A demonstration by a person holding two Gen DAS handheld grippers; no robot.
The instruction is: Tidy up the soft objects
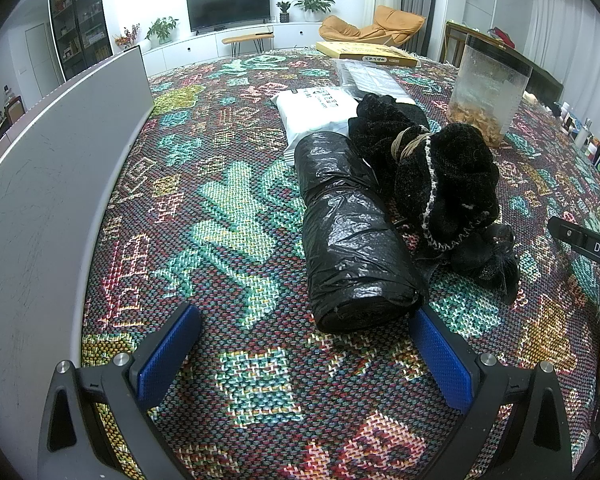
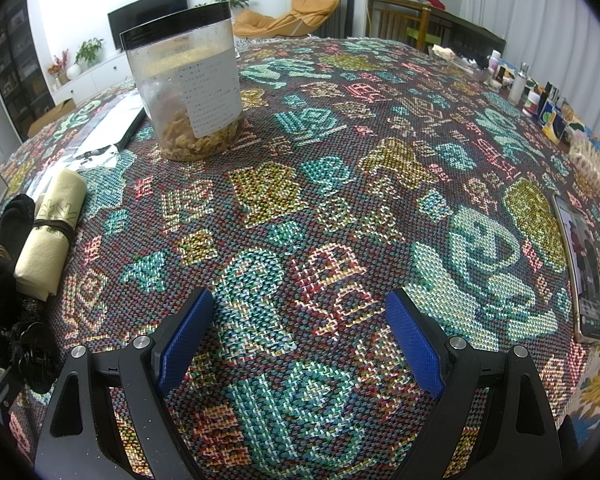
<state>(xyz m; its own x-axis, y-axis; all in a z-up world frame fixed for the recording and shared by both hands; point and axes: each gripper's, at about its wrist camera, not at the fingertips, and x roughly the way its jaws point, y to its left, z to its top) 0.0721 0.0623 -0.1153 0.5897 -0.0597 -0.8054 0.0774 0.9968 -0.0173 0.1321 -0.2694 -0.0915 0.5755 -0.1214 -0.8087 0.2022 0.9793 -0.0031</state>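
Note:
A roll of black plastic bags [image 1: 350, 232] lies on the patterned tablecloth [image 1: 220, 220], its near end just ahead of my left gripper's right finger. A black fuzzy cloth bundle [image 1: 444, 176] tied with cord lies right of it, touching it. My left gripper [image 1: 306, 354] is open and empty, low over the cloth. In the right wrist view a rolled cream cloth [image 2: 52, 228] tied with a dark band lies at the left, beside the black bundle [image 2: 4, 280]. My right gripper [image 2: 300, 340] is open and empty over bare tablecloth [image 2: 340, 200].
A white packet [image 1: 316, 108] and a clear sleeve [image 1: 372, 76] lie behind the roll. A clear plastic jar [image 2: 188, 92] with a black lid stands farther back. A grey panel [image 1: 60, 168] stands along the left. A phone [image 2: 584, 264] and small bottles [image 2: 516, 84] line the right edge.

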